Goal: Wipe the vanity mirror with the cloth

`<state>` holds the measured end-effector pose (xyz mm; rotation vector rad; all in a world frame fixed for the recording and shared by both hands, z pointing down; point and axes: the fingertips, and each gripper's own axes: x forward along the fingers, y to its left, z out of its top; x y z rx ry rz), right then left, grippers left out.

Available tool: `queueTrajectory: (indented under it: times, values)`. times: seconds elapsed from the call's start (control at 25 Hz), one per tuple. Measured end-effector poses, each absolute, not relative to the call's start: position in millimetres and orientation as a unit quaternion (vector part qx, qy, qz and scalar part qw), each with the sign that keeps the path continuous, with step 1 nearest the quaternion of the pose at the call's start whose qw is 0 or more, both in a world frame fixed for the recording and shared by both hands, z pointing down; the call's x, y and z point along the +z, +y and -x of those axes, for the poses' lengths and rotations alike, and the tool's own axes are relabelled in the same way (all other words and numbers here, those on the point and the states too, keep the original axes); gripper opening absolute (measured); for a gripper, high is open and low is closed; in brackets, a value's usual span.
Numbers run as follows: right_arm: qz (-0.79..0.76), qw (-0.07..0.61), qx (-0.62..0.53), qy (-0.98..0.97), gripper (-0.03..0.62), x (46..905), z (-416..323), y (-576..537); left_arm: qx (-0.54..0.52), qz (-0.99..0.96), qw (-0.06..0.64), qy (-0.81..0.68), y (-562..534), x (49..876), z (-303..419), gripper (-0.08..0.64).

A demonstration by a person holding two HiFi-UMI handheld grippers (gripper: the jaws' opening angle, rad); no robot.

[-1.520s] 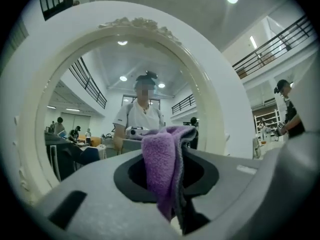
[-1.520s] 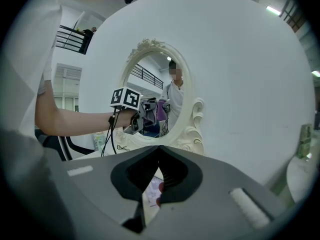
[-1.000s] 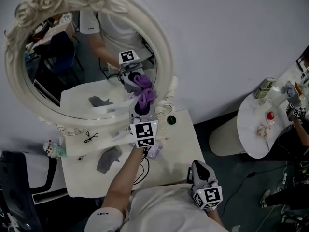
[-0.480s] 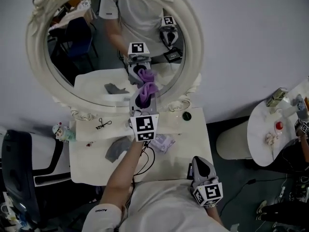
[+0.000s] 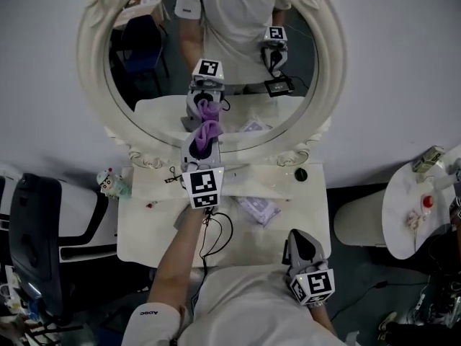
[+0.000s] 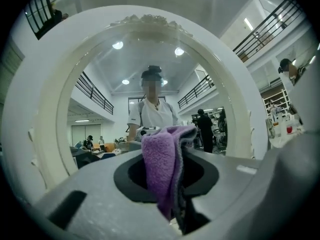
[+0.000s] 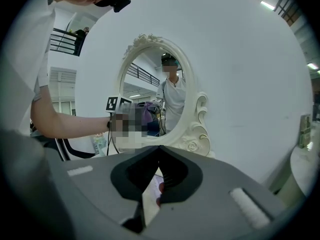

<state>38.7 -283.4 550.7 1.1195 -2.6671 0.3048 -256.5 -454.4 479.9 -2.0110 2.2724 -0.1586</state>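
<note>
The oval vanity mirror (image 5: 92,71) has a white carved frame and stands at the back of the table. My left gripper (image 5: 200,143) is shut on a purple cloth (image 5: 209,127), which is pressed to the glass near its bottom middle. In the left gripper view the cloth (image 6: 161,164) hangs between the jaws of the left gripper (image 6: 172,186), with the mirror frame (image 6: 45,109) filling the view. My right gripper (image 5: 294,236) is held low by the person's torso, away from the mirror. Its jaws meet with nothing between them in the right gripper view (image 7: 159,149).
The white vanity table (image 5: 140,233) carries a wipes packet (image 5: 258,209), a dark round item (image 5: 301,174), a small figurine (image 5: 112,186) and a black clip (image 5: 171,177). A black chair (image 5: 32,244) stands left. A round side table (image 5: 414,211) stands right.
The cloth and left gripper have slid from the lower right of the glass to the bottom middle. The head view has swung left. The right gripper has stayed put.
</note>
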Motion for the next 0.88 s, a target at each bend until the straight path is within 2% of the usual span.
queueTrajectory:
  times: [0.6, 0.88]
  values:
    - [-0.348, 0.121, 0.116, -0.922, 0.008, 552, 12, -276, -0.075, 0.582, 0.038, 0.808, -395, 492, 403, 0.095]
    - [-0.356, 0.117, 0.115, -0.920, 0.008, 552, 8, -278, -0.057, 0.572, 0.022, 0.818, -390, 494, 408, 0.095]
